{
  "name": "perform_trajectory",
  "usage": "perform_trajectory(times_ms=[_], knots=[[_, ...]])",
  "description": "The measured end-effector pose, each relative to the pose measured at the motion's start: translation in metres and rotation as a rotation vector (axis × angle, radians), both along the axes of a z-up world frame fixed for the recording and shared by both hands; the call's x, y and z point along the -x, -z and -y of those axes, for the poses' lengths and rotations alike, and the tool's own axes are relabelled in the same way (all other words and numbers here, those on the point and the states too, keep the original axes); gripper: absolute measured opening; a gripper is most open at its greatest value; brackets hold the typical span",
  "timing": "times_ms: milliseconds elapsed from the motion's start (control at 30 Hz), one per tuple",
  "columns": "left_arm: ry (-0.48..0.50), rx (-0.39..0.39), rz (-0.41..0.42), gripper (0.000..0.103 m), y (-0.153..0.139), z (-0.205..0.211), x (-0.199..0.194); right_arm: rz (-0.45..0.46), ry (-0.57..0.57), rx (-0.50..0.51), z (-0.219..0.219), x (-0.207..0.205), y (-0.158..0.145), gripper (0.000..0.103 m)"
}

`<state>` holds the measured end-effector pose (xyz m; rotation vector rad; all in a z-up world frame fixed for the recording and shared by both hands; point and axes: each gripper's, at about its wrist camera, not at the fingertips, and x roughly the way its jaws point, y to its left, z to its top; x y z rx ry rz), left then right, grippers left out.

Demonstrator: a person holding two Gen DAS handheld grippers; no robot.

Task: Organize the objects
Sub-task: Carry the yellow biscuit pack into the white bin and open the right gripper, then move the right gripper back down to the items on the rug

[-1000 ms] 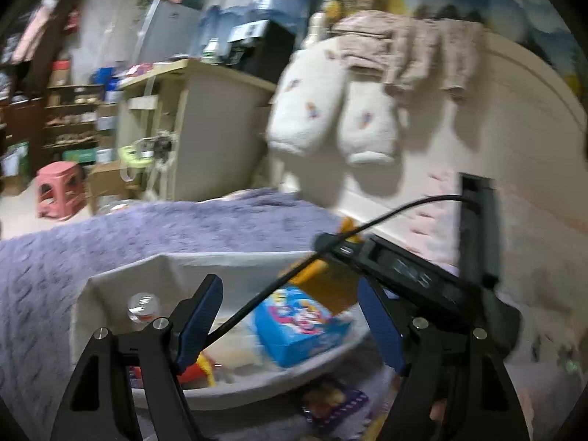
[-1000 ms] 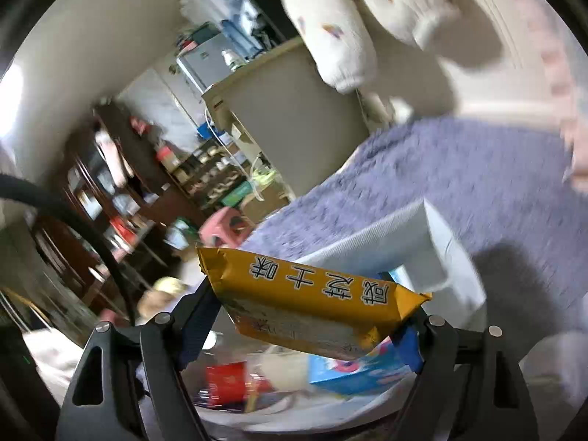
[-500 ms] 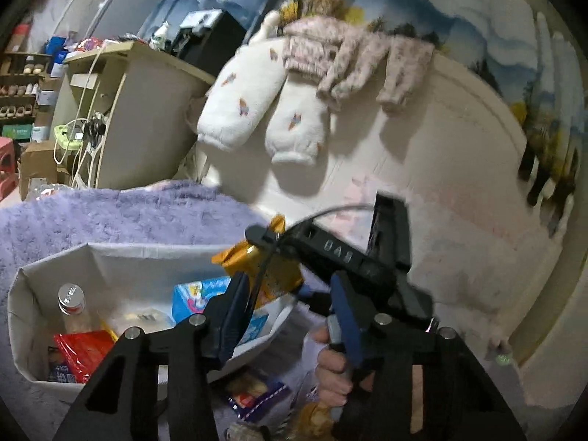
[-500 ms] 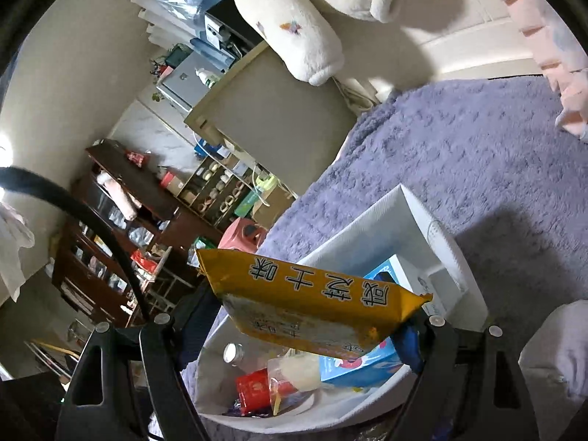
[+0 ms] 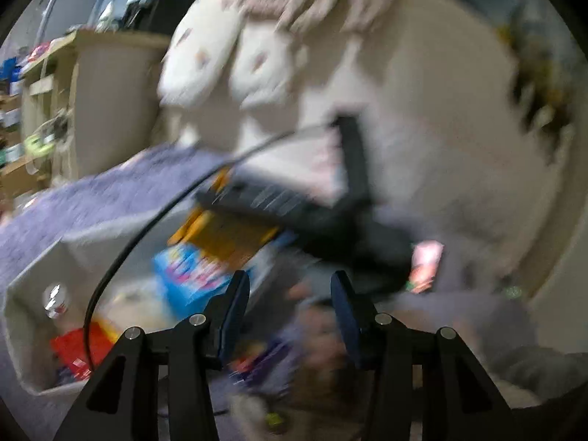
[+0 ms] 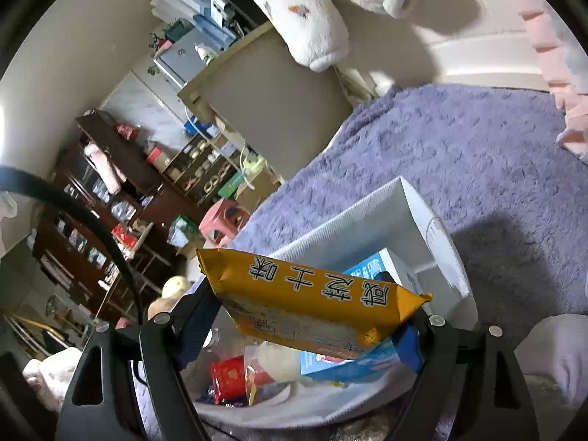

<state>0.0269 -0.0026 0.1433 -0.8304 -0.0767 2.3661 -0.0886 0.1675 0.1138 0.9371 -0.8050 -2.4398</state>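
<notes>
My right gripper (image 6: 297, 330) is shut on a yellow snack packet (image 6: 312, 301) and holds it above the white fabric bin (image 6: 371, 228). The bin holds a blue box (image 6: 371, 360), a red packet (image 6: 228, 375) and a clear bag. In the blurred left wrist view, the right gripper (image 5: 312, 213) with the yellow packet (image 5: 220, 235) hangs over the bin (image 5: 33, 279). My left gripper (image 5: 290, 316) is open and empty, in front of the bin's right end, above loose packets on the bed.
The bin stands on a purple fleece blanket (image 6: 477, 154). White plush cushions (image 6: 305, 14) hang on the headboard. A beige cabinet (image 6: 264, 95), dark shelves (image 6: 92, 191) and a pink stool (image 6: 224, 217) stand beyond the bed.
The left gripper has swung fast, blurring its view, and its jaws have widened a little. The right gripper keeps the yellow packet over the bin, slightly lower and closer.
</notes>
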Motion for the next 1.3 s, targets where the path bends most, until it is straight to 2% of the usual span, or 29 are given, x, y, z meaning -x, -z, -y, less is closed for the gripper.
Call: perform_trajectory(times_ms=[67,200,333,400,467,567,667,733,833,933,1033,1067,1167,1200,1233,1267,1300], knots=[[-0.072,0.049,0.032,0.043,0.016,-0.002,0.013,0.033,-0.049,-0.011,-0.001,0.002,-0.002,0.082],[-0.157,-0.025,0.097,0.043,0.029,0.011,0.031,0.086,-0.175,-0.072,0.016,-0.005,-0.019,0.082],[-0.341,-0.114,0.065,0.045,0.024,0.047,0.037,0.025,-0.229,-0.300,0.048,-0.027,-0.045,0.080],[-0.466,-0.118,0.035,0.042,0.021,0.066,0.036,0.031,-0.256,-0.357,0.057,-0.031,-0.047,0.076],[-0.546,-0.137,0.004,0.040,0.018,0.081,0.032,0.024,-0.277,-0.405,0.063,-0.032,-0.046,0.071],[-0.619,-0.169,-0.035,0.040,0.014,0.092,0.022,-0.017,-0.177,-0.551,0.068,-0.030,-0.039,0.071],[-0.611,-0.165,-0.056,0.040,0.010,0.090,0.020,-0.014,-0.060,-0.655,0.063,-0.022,-0.030,0.068],[-0.603,-0.140,-0.081,0.040,0.009,0.085,0.014,-0.032,-0.025,-0.633,0.056,-0.021,-0.031,0.068],[-0.613,-0.062,-0.161,0.040,0.002,0.071,0.004,-0.087,-0.012,-0.563,0.049,-0.028,-0.041,0.068],[-0.646,-0.038,-0.211,0.040,-0.005,0.067,-0.005,-0.165,0.008,-0.527,0.047,-0.042,-0.054,0.068],[-0.678,-0.096,-0.218,0.039,-0.014,0.076,-0.013,-0.269,0.025,-0.508,0.055,-0.062,-0.071,0.068],[-0.676,-0.127,-0.209,0.039,-0.017,0.080,-0.014,-0.333,0.044,-0.509,0.065,-0.071,-0.079,0.064],[-0.595,-0.285,-0.172,0.039,-0.021,0.099,-0.015,-0.486,0.215,-0.593,0.084,-0.106,-0.096,0.061],[-0.551,-0.333,-0.170,0.040,-0.019,0.105,-0.015,-0.485,0.283,-0.624,0.092,-0.113,-0.102,0.061],[-0.515,-0.340,-0.182,0.041,-0.016,0.105,-0.015,-0.412,0.299,-0.635,0.102,-0.111,-0.112,0.063],[-0.496,-0.319,-0.208,0.041,-0.016,0.102,-0.017,-0.330,0.233,-0.595,0.108,-0.104,-0.121,0.063],[-0.501,-0.270,-0.245,0.041,-0.017,0.095,-0.021,-0.202,0.111,-0.479,0.114,-0.088,-0.132,0.063]])
